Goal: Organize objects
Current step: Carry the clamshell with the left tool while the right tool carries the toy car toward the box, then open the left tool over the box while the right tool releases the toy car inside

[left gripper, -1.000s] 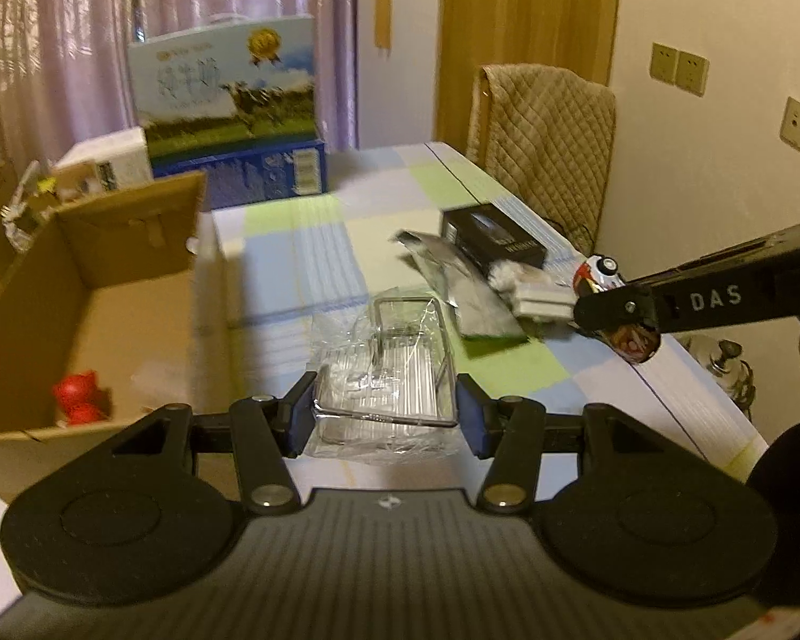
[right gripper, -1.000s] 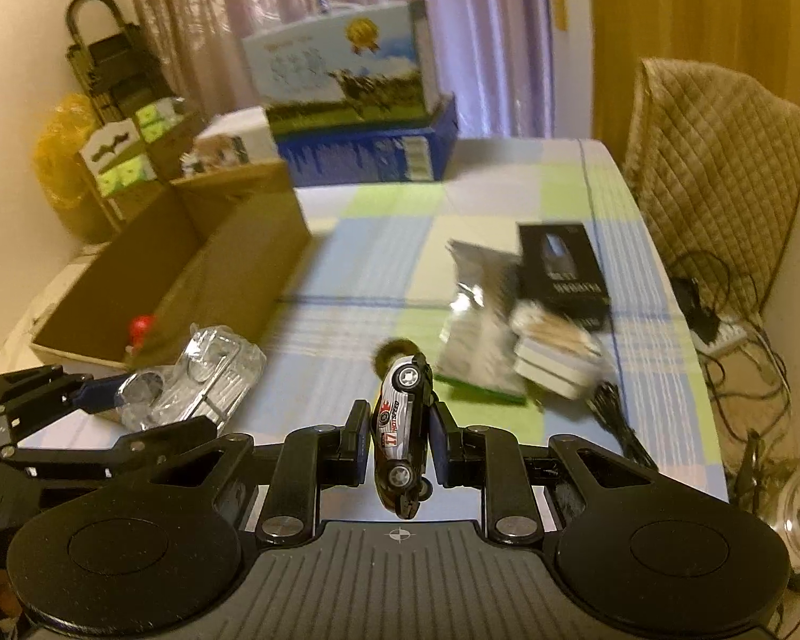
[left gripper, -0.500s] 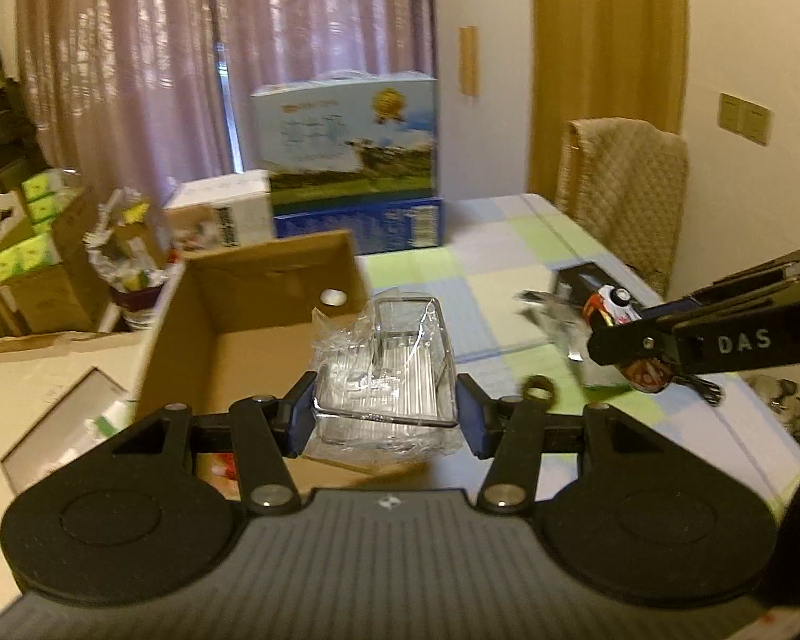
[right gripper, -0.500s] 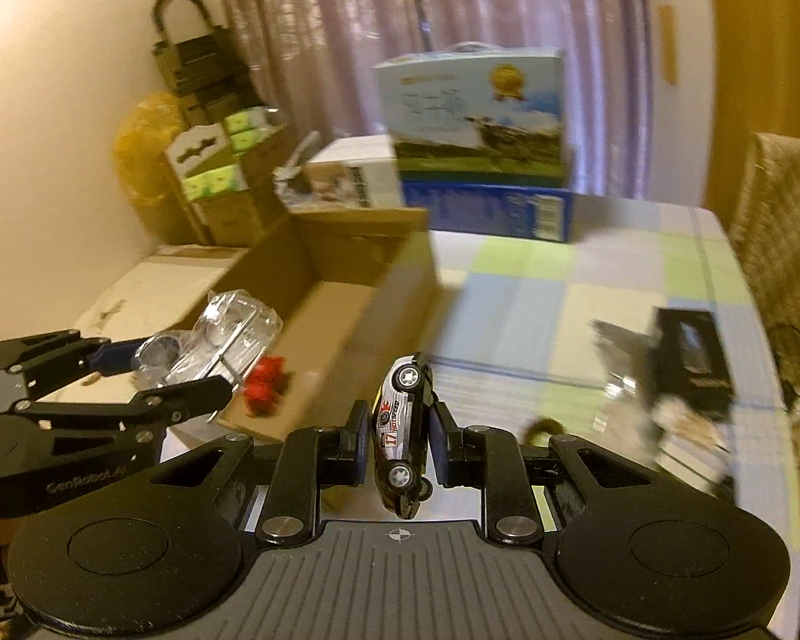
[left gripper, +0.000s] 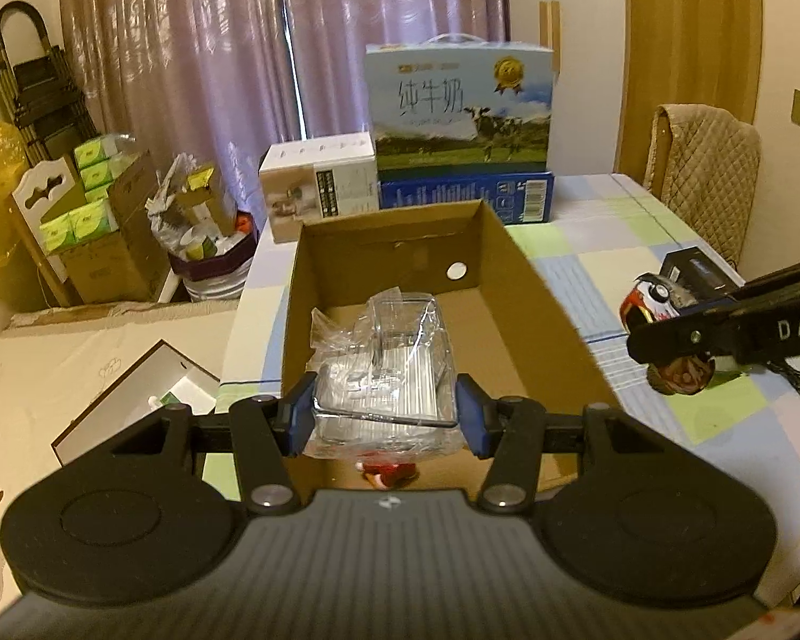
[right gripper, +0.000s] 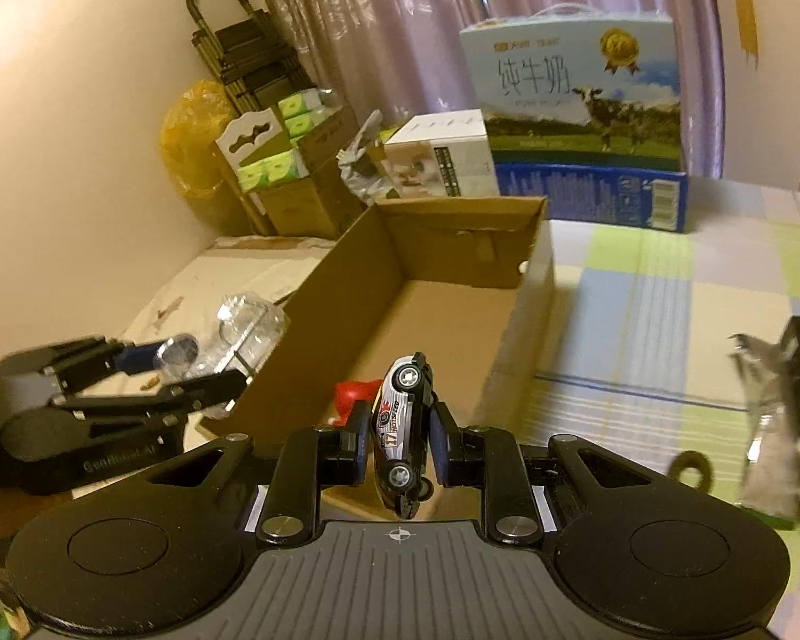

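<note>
Over the open brown cardboard box (left gripper: 512, 288), the left gripper (left gripper: 384, 416) grasps a plastic-wrapped wire rack (left gripper: 384, 373), while the right gripper (right gripper: 402, 445) grasps a white-and-black toy car (right gripper: 402, 426).

Left wrist view looks down close into cardboard box (left gripper: 384, 266) from its near end; right wrist view faces it obliquely from bench (right gripper: 666, 320) side; both share box, curtains.

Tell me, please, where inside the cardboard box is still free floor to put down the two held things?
The cardboard box floor is mostly bare: a wide patch runs from the far wall to the middle. Only a red toy lies at the near end. The wrapped rack and toy car fit there.
</note>
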The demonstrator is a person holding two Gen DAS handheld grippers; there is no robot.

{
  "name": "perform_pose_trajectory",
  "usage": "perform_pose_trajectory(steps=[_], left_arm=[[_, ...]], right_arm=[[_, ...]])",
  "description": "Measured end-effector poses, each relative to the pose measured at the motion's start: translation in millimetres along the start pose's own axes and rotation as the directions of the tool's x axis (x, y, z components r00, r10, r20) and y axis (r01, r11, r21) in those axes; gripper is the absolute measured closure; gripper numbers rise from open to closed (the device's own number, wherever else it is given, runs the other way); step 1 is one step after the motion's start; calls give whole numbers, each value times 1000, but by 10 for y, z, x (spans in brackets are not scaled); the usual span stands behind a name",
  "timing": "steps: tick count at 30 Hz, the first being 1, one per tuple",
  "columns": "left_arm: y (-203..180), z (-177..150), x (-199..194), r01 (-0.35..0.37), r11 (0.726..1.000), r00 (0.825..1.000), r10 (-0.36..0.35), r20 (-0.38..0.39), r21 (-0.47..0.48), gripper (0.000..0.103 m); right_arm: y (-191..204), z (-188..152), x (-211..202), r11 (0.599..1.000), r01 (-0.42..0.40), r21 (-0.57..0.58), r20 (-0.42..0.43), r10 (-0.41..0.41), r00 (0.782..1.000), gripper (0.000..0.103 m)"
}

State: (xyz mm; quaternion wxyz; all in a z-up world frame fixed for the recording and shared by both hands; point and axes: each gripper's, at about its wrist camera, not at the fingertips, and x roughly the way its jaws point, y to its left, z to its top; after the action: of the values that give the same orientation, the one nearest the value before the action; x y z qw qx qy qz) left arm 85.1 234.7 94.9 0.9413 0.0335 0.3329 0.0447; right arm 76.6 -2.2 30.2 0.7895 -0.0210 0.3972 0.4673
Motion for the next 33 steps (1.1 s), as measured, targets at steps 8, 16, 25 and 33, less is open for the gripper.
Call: perform_pose_trajectory(steps=[8, 16, 25, 33], left_arm=[[113, -18, 201, 26, 1000, 1000, -26, -17, 9, 54], [162, -52, 294, 26, 1000, 1000, -26, -5, 0, 31], [276, -80, 202, -2, 999, 1000, 1, -3, -35, 31], [303, -113, 168, 0, 999, 1000, 0, -1, -42, 31]], right_arm=[[14, 62, 276, 1000, -4, 24, -22, 5, 1000, 83], [-18, 54, 400, 999, -7, 49, -33, 8, 999, 83], [-10, 38, 419, 999, -9, 52, -36, 11, 999, 83], [38, 44, 435, 999, -11, 51, -33, 13, 999, 83]])
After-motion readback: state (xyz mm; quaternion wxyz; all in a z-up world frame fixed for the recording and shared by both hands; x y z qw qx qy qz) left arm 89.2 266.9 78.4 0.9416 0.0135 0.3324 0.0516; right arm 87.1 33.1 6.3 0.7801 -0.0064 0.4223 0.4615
